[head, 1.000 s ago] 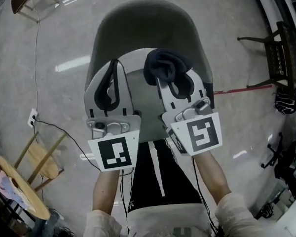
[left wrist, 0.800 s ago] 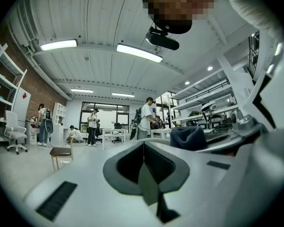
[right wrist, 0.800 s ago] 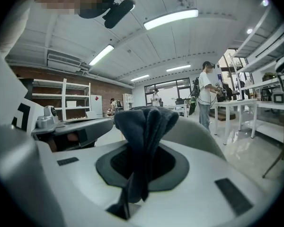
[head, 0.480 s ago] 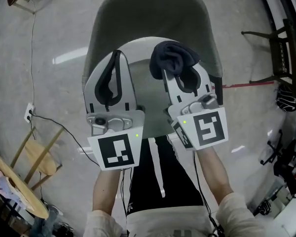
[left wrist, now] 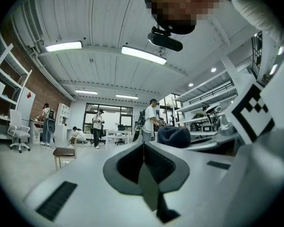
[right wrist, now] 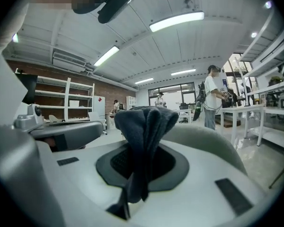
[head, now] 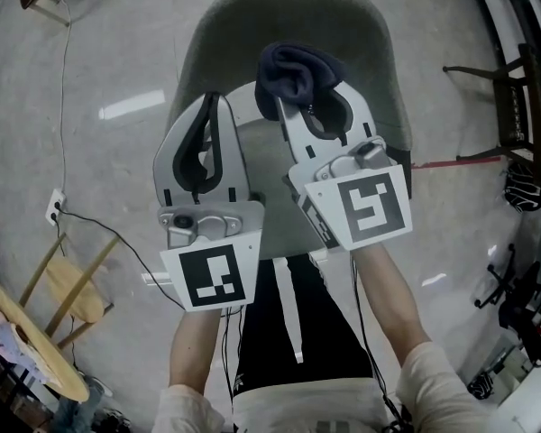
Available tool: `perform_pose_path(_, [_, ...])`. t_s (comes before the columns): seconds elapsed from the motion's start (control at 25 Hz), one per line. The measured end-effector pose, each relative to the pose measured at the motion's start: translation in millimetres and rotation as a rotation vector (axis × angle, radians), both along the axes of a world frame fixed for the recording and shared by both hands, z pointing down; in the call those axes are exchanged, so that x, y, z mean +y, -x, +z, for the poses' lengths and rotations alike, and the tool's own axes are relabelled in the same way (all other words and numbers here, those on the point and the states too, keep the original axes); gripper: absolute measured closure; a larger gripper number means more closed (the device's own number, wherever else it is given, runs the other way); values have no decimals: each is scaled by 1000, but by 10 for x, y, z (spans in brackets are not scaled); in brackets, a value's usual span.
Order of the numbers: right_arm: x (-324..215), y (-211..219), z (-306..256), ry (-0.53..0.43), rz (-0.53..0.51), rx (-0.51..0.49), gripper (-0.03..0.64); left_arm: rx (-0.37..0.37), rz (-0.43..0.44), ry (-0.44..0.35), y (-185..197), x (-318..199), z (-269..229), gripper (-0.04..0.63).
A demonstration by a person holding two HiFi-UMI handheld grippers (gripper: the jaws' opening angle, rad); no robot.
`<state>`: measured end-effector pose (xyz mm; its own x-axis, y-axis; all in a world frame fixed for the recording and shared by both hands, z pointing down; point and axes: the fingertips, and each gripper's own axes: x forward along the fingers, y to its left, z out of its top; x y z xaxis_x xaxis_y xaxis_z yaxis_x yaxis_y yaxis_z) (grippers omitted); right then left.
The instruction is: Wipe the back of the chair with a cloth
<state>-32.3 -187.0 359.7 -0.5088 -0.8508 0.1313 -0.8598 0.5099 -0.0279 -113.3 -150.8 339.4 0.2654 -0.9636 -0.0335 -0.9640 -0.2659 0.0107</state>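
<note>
Grey shell chair (head: pixel 288 16) with backrest on the far side, left gripper (head: pixel 211 106) near the seat's left, jaws pressed together with nothing between, right gripper (head: pixel 299 97) jaws pinching bunched dark cloth (head: pixel 298 66) over the backrest's inner face, contact unclear.

head: steeply down over chair (head: pixel 288 16) | gripper views: forward-up, roomward | all share cloth (head: pixel 298 69)

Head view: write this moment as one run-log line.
right gripper: shut on cloth | left gripper: shut, empty | chair: contact with cloth unclear
</note>
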Motion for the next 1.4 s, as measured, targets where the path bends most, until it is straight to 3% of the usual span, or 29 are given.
perform_pose_path(0.36, [-549,696,-5,-22,-77,-31,560,-23,-44,38,297,-6,198,580])
perform_pose_path(0.6, [-733,864,129,-1,-71,2,558,-14,-60,59,392,-19,320,580])
perform_pose_path(1.08, [-828,633,123,-23,-23,59,558,-11,-48,71,265,-53,373,580])
perform_pose_path(1.4, [-976,6,173,6,113,103,560,-3,-14,77,3,-89,396,580])
